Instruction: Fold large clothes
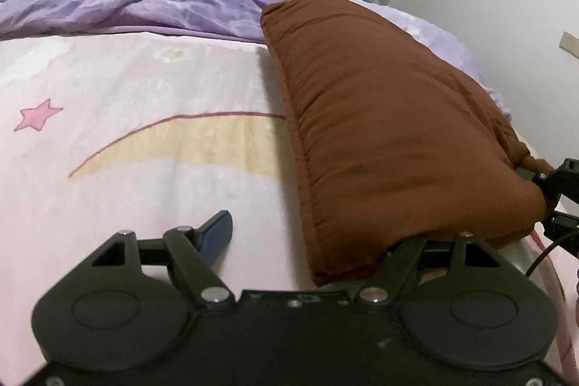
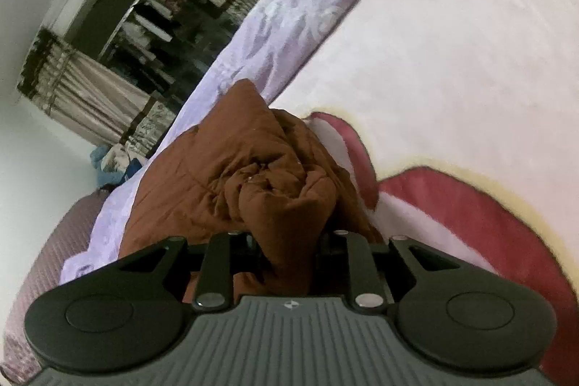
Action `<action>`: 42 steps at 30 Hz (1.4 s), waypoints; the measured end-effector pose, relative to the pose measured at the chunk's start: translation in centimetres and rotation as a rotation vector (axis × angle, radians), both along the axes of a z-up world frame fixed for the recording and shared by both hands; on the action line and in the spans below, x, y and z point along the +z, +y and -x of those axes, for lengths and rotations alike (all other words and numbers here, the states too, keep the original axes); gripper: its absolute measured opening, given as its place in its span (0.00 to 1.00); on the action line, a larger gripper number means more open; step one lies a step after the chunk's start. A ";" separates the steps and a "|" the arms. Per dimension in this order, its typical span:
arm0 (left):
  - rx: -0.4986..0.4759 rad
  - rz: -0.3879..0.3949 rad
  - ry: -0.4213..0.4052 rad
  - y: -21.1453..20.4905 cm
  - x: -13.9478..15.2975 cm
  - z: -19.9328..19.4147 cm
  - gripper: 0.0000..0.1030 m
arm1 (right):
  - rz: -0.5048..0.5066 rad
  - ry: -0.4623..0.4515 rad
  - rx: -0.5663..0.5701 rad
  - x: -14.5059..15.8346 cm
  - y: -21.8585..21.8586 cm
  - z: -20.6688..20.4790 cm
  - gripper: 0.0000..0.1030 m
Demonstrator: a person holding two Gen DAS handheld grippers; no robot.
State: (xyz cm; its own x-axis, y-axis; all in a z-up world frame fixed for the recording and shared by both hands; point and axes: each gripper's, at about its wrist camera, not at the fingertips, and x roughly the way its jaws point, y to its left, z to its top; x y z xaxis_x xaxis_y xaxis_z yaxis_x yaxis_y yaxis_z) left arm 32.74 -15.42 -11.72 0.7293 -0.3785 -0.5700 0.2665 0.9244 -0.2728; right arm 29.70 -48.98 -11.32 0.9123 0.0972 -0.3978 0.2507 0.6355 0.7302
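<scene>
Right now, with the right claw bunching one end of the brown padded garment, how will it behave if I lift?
Probably floppy: the brown padded garment crumples into folds where the right claw pinches it. Likely light for its bulk, since its quilted body looks puffy above the pink blanket. The free end may sag and drag.

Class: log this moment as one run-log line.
left claw: open | right claw: shut on brown padded coat | coat on pink blanket

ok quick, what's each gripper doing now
left gripper: open, holding nothing
right gripper: shut on the brown coat
</scene>
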 end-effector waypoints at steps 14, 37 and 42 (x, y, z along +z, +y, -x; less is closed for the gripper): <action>-0.047 0.053 -0.070 5.5 6.6 3.4 0.74 | 0.247 -0.103 -0.033 7.5 0.3 5.2 0.64; -0.218 -0.057 -0.138 -5.9 4.6 -1.7 0.74 | 0.462 0.029 0.066 4.4 5.0 0.8 0.21; -0.236 -0.064 -0.137 -5.6 6.1 -1.1 0.74 | 0.471 0.046 0.092 5.2 5.0 1.0 0.22</action>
